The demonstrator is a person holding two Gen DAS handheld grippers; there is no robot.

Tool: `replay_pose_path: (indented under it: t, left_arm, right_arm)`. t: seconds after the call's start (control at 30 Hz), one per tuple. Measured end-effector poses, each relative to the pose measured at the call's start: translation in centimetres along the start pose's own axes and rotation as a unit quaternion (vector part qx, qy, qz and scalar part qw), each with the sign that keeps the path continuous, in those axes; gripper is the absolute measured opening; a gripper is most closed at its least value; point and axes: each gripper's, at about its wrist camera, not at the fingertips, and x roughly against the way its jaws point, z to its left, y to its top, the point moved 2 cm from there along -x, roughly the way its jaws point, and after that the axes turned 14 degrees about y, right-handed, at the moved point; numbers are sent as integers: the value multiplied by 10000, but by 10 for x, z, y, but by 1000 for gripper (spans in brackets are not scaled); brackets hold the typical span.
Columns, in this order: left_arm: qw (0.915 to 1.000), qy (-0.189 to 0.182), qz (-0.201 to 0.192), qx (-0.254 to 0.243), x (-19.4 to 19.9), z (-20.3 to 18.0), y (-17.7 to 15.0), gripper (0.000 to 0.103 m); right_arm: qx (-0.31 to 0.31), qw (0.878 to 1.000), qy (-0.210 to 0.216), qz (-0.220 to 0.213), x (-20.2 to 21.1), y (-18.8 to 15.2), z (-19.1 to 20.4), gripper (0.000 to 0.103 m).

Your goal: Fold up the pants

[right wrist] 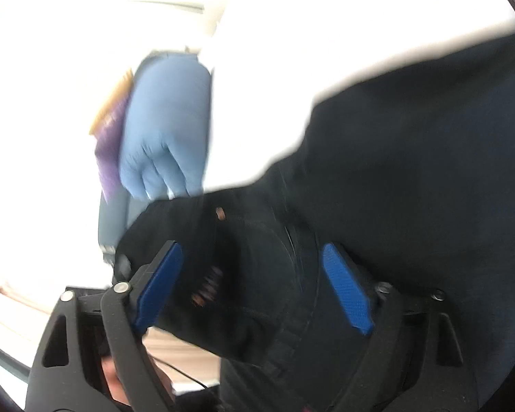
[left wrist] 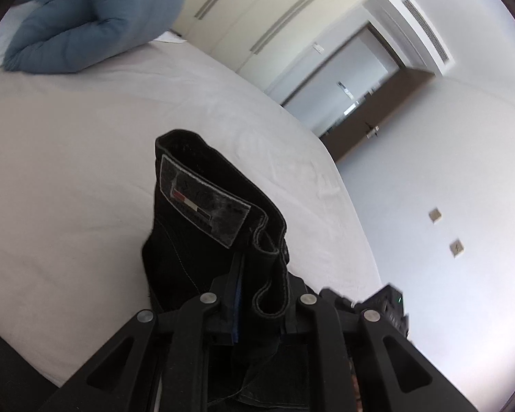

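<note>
Black jeans [left wrist: 202, 185] hang from my left gripper [left wrist: 261, 285], which is shut on the waistband beside a belt loop. A grey brand patch [left wrist: 202, 202] faces the camera. The gripper holds the cloth above the white bed [left wrist: 68, 171]. In the blurred right wrist view the jeans [right wrist: 412, 171] fill the right side. Their waist part with copper rivets [right wrist: 219, 213] lies between the blue pads [right wrist: 346, 292] of my right gripper [right wrist: 254, 285]. Its jaws stand wide apart and do not pinch the cloth.
A folded blue quilt [left wrist: 92, 24] lies at the far end of the bed, also seen blurred as a blue quilt [right wrist: 164, 120] beside something purple [right wrist: 110, 144]. Cream wardrobe doors [left wrist: 257, 10] and a brown door [left wrist: 377, 116] stand beyond the bed's right edge.
</note>
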Motion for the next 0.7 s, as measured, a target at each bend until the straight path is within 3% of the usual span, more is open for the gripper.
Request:
replay_pose_path:
  t: [0.17, 0.27, 0.5, 0.53, 0.63, 0.7]
  left_arm:
    - [9936, -33, 429, -1049, -35, -72, -45, 15]
    - [9844, 125, 592, -1653, -52, -98, -74, 15]
    - [9634, 321, 668, -2577, -70, -130, -101, 15]
    - [9606, 340, 680, -2673, -71, -133, -105, 15]
    - [9550, 413, 719, -2847, -76, -139, -112, 15]
    - [9524, 404, 756, -2924, -79, -141, -111, 15]
  right_arm:
    - [35, 9994, 340, 112, 39, 20, 24, 86]
    - [235, 9977, 542, 332, 48, 16, 36, 86]
    - [179, 9972, -136, 712, 28, 5, 12, 84]
    - [169, 9971, -193, 714, 25, 4, 9, 79]
    - [324, 9949, -549, 783, 19, 3, 5, 35]
    - [476, 9922, -798, 831, 18, 1, 1, 30]
